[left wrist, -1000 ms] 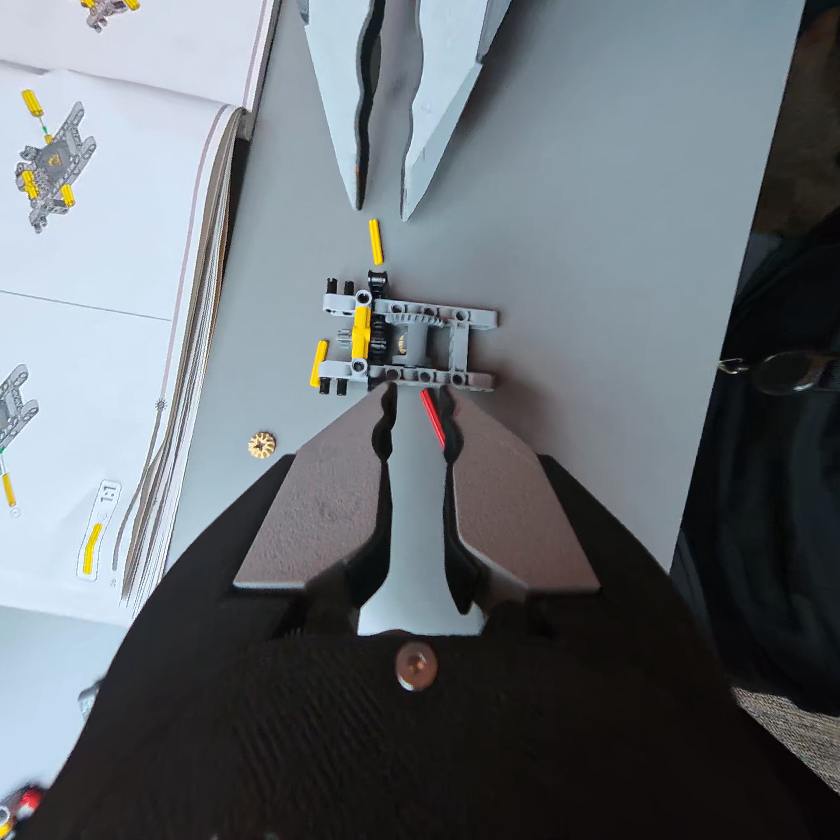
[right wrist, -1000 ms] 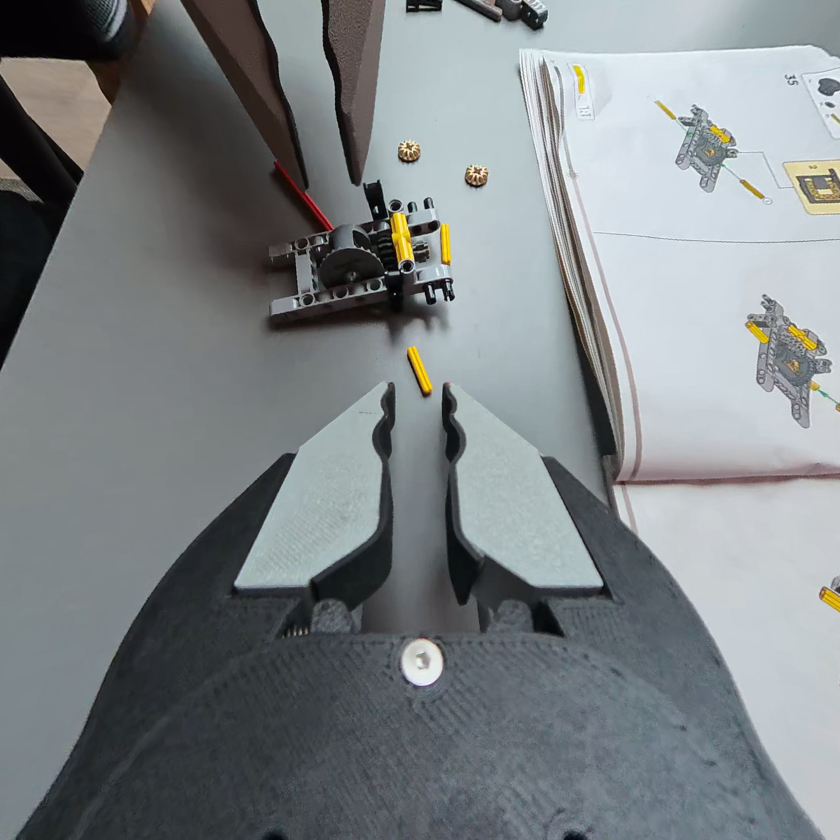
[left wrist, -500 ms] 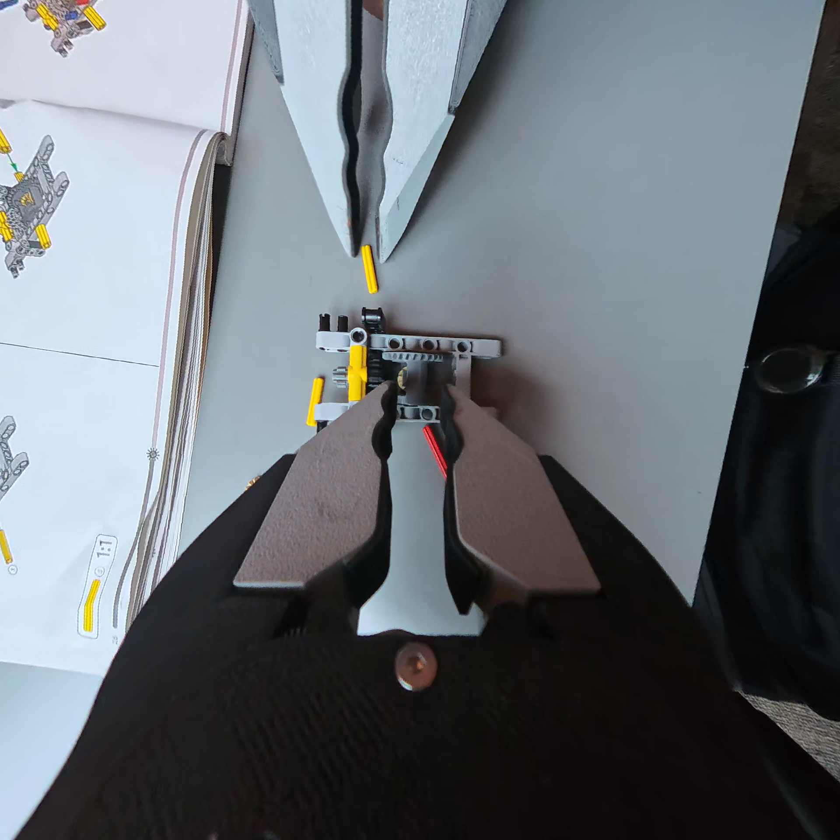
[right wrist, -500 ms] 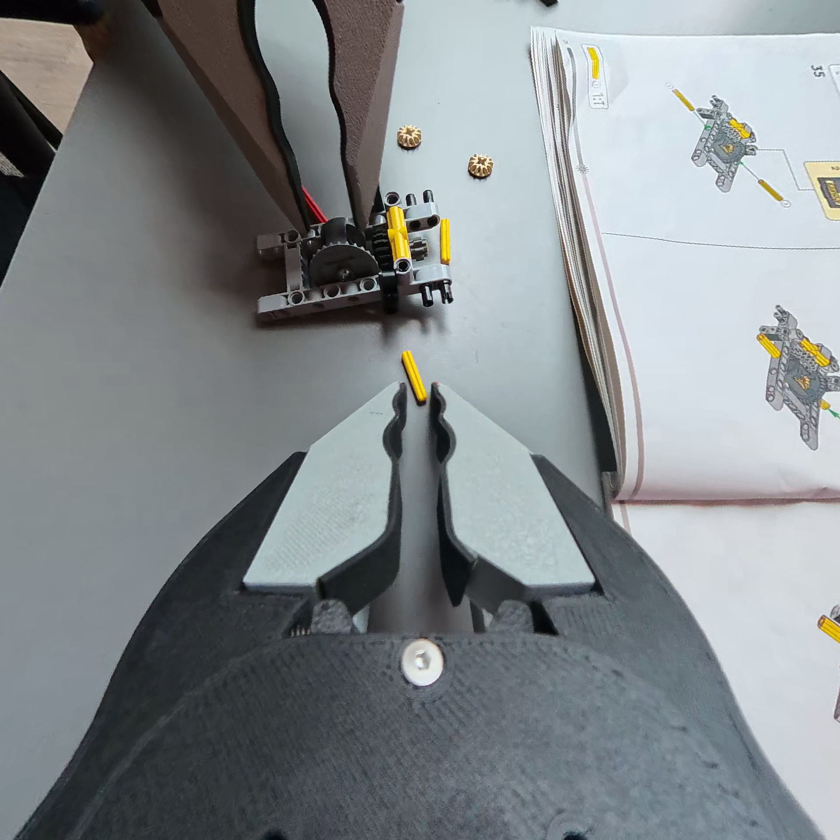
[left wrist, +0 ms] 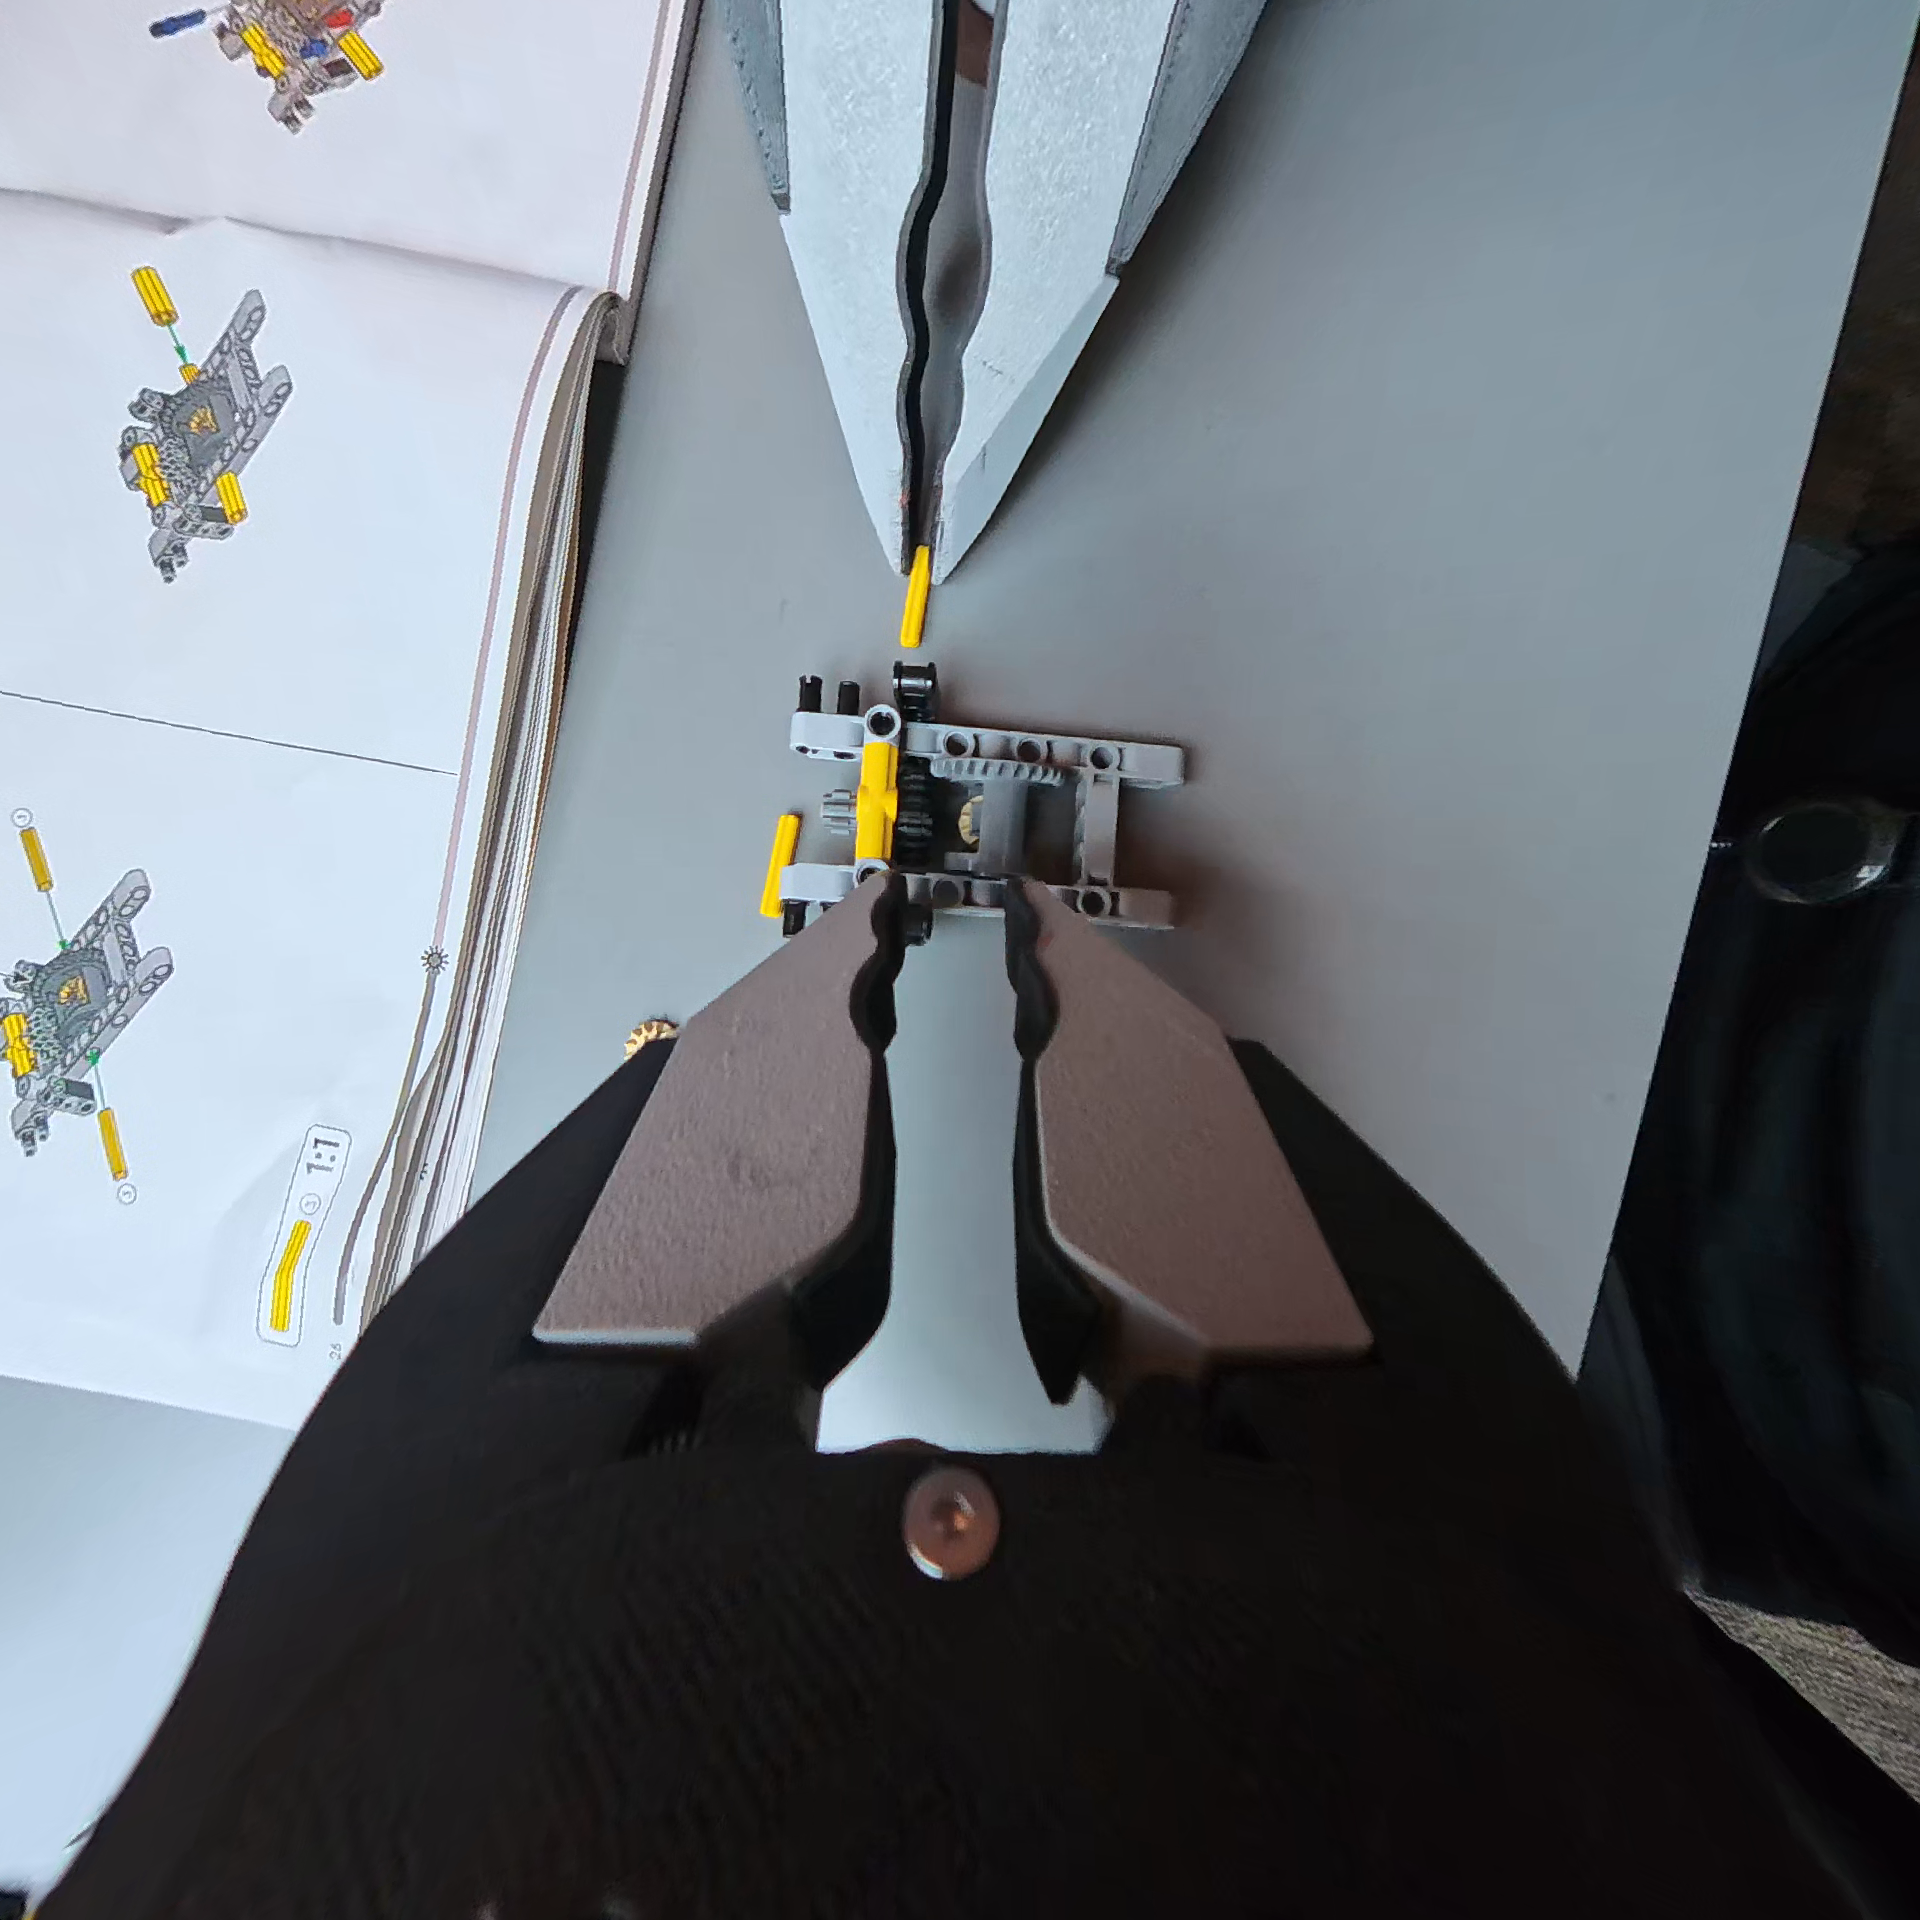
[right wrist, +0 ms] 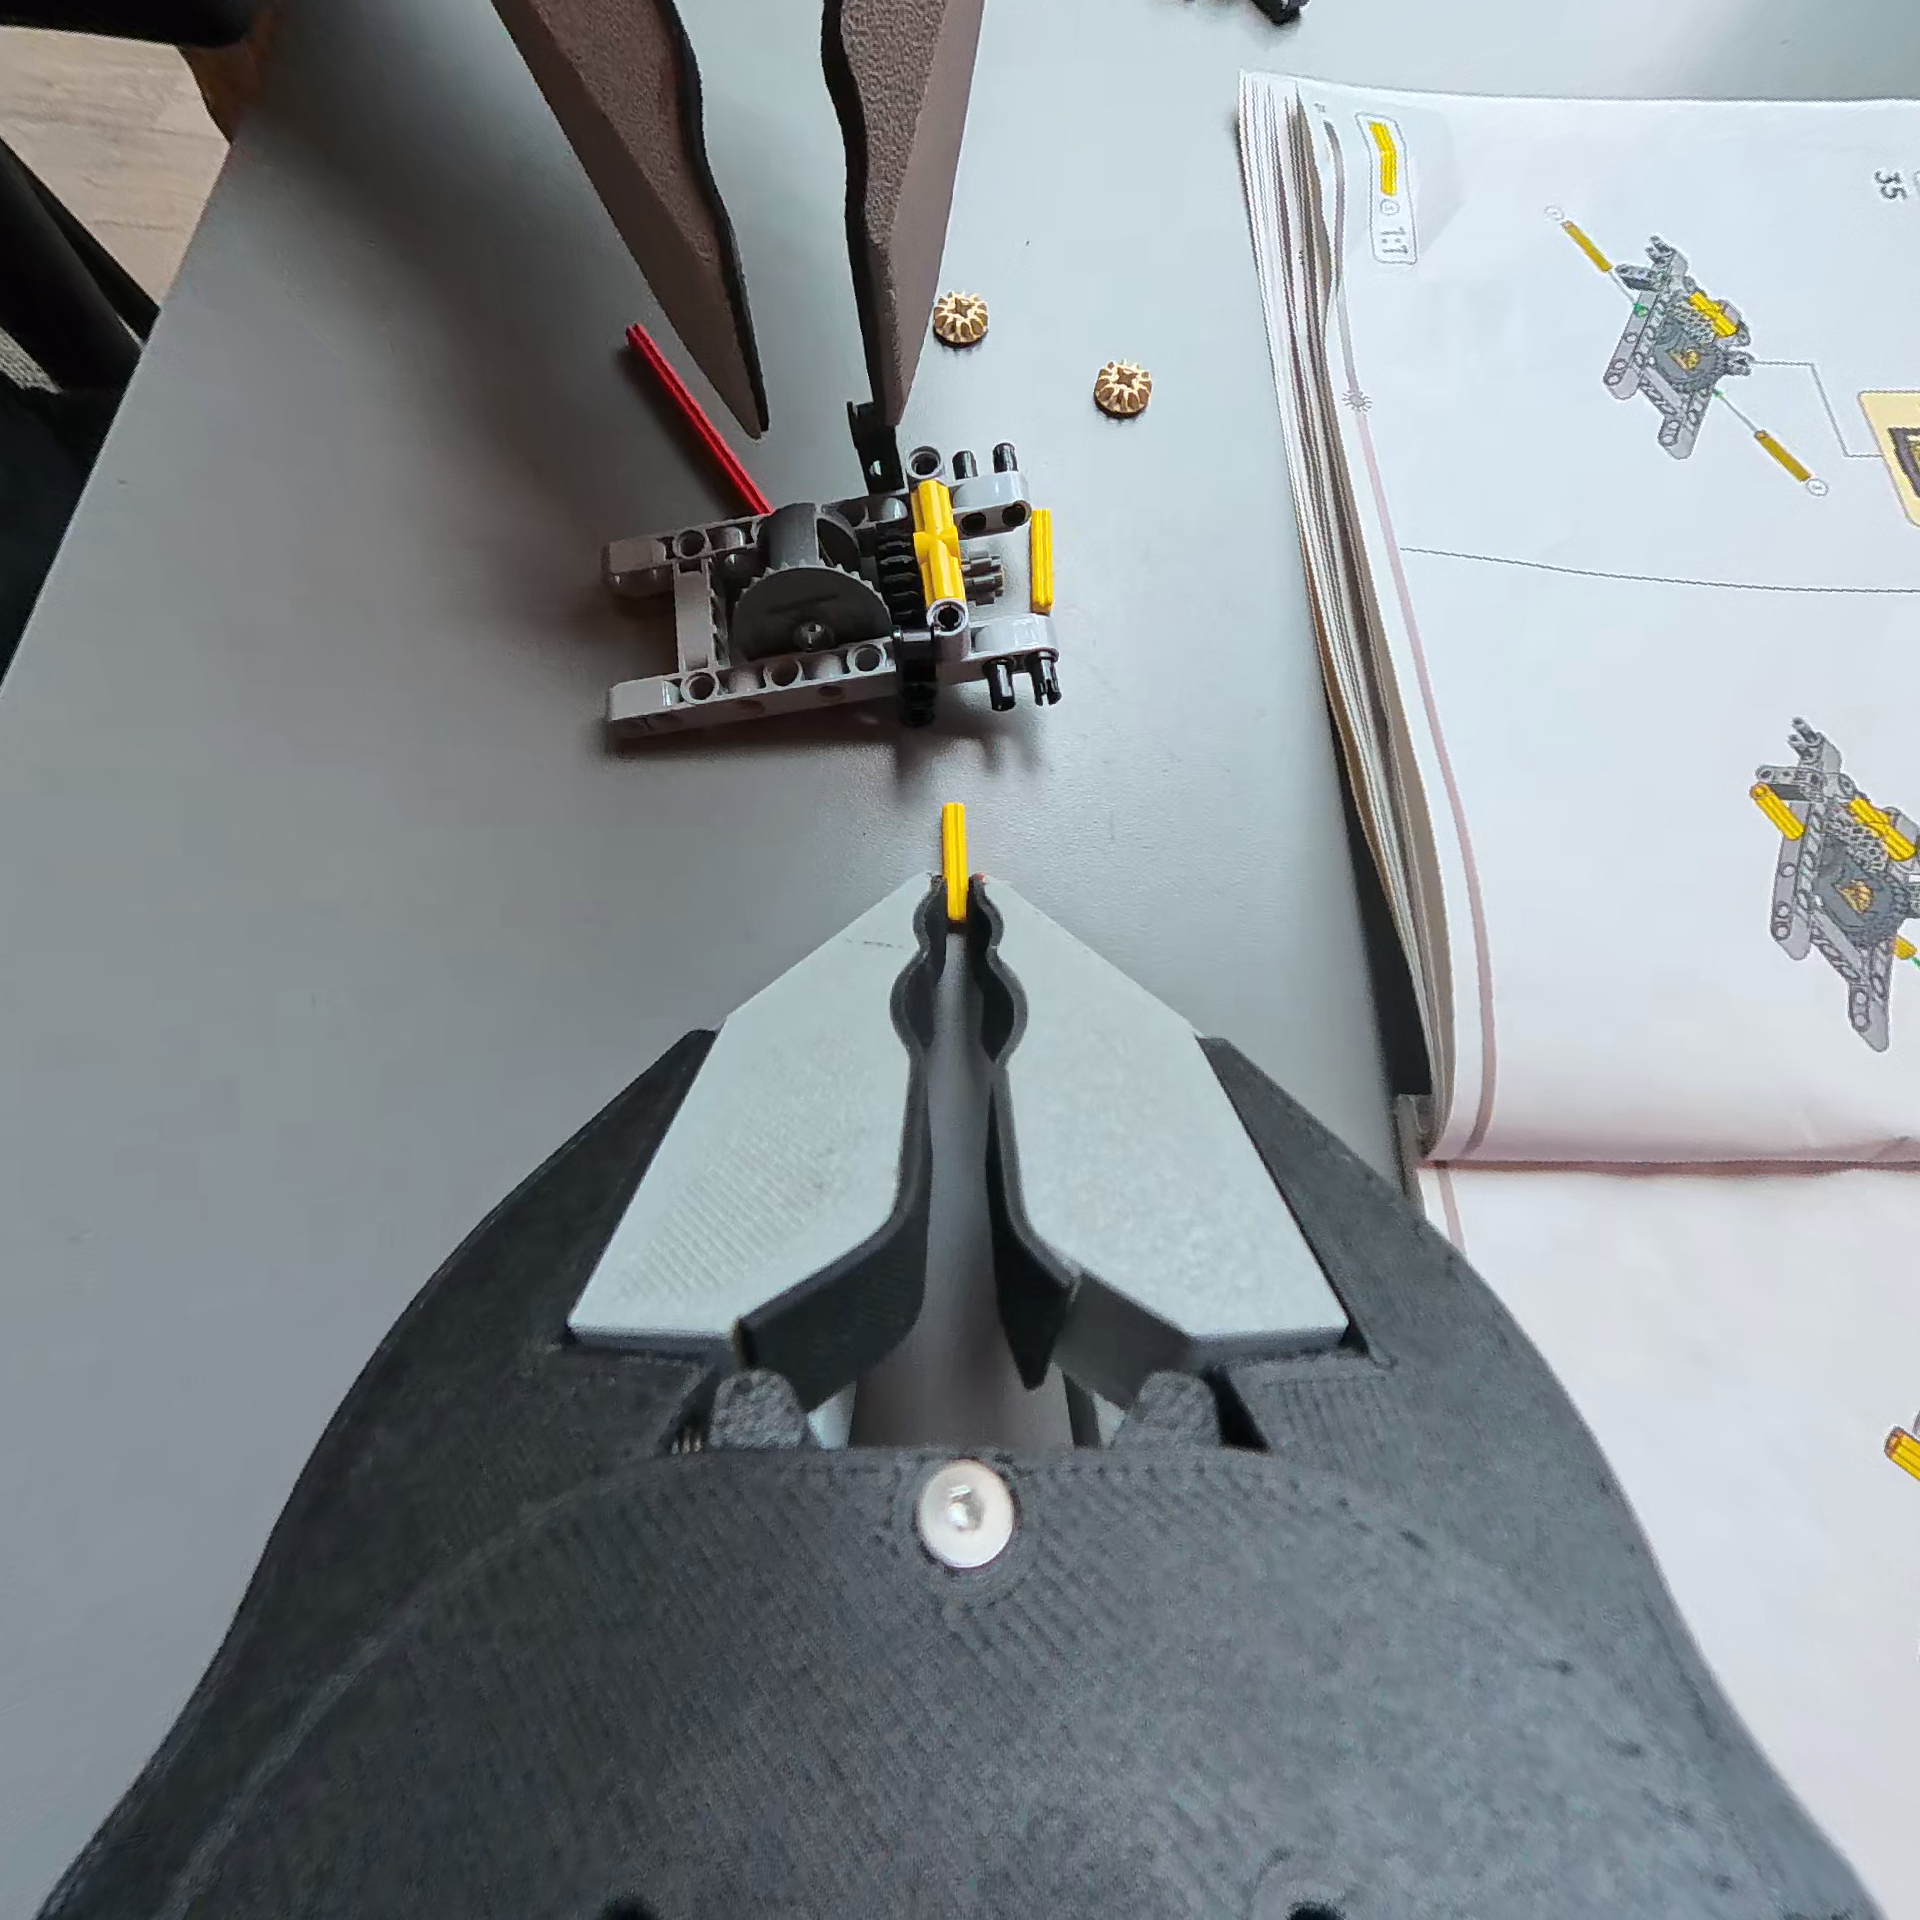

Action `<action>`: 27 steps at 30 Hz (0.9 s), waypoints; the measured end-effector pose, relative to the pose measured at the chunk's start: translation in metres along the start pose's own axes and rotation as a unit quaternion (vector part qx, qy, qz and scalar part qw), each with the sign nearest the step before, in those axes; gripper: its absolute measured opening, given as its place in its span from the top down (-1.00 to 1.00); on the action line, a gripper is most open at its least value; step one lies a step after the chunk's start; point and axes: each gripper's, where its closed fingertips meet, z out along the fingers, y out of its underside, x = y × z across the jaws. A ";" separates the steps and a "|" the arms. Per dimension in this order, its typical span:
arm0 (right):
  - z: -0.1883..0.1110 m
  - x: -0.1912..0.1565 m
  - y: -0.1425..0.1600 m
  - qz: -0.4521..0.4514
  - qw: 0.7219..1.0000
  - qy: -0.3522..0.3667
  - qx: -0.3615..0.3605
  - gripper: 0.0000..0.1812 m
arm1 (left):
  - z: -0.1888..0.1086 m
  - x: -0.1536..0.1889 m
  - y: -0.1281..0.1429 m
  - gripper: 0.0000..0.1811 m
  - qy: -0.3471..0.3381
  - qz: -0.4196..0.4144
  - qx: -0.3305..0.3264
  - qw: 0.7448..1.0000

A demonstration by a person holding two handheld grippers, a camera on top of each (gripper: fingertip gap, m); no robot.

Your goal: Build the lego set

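A grey Lego assembly (left wrist: 1029, 821) with a gear, black parts and yellow pieces lies on the grey table (left wrist: 1403, 520). My left gripper (left wrist: 954, 906), with brown fingers, is open, its tips at the assembly's near beam. It also shows in the right wrist view (right wrist: 823, 416), with one fingertip by the assembly's (right wrist: 810, 613) black connector. My right gripper (right wrist: 954, 896), with grey fingers, is shut on a short yellow axle (right wrist: 953, 852) that sticks out toward the assembly. The right gripper (left wrist: 920, 545) and the axle (left wrist: 913, 611) also show in the left wrist view.
An open instruction booklet (right wrist: 1610, 675) lies beside the assembly and also shows in the left wrist view (left wrist: 260, 727). A red axle (right wrist: 691, 410) and two tan gears (right wrist: 960, 315) (right wrist: 1123, 388) lie behind the assembly. The table edge (left wrist: 1704, 935) runs along the other side. Across from one pair of fingers to the other is roughly 8 cm.
My right gripper has shut on the yellow axle, which now points straight at the assembly. My left gripper moved up to the assembly, then drew back slightly, staying open.
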 end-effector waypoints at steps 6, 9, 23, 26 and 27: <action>0.000 -0.001 0.000 -0.003 1.000 -0.001 0.000 1.00 | 0.000 0.000 0.002 0.83 -0.001 0.003 -0.006 1.000; 0.000 -0.001 0.000 -0.004 1.000 -0.001 0.000 1.00 | -0.001 0.000 0.002 0.83 -0.001 0.002 -0.004 1.000; -0.001 -0.002 0.000 -0.006 1.000 0.002 0.001 1.00 | -0.024 -0.025 0.004 0.82 -0.002 -0.053 0.054 0.997; -0.001 -0.002 0.000 -0.006 1.000 0.002 0.001 1.00 | -0.030 -0.046 0.009 0.83 -0.017 -0.075 0.096 0.992; -0.001 -0.002 0.000 -0.006 1.000 0.001 0.001 1.00 | -0.031 -0.053 0.010 0.82 -0.019 -0.081 0.118 0.990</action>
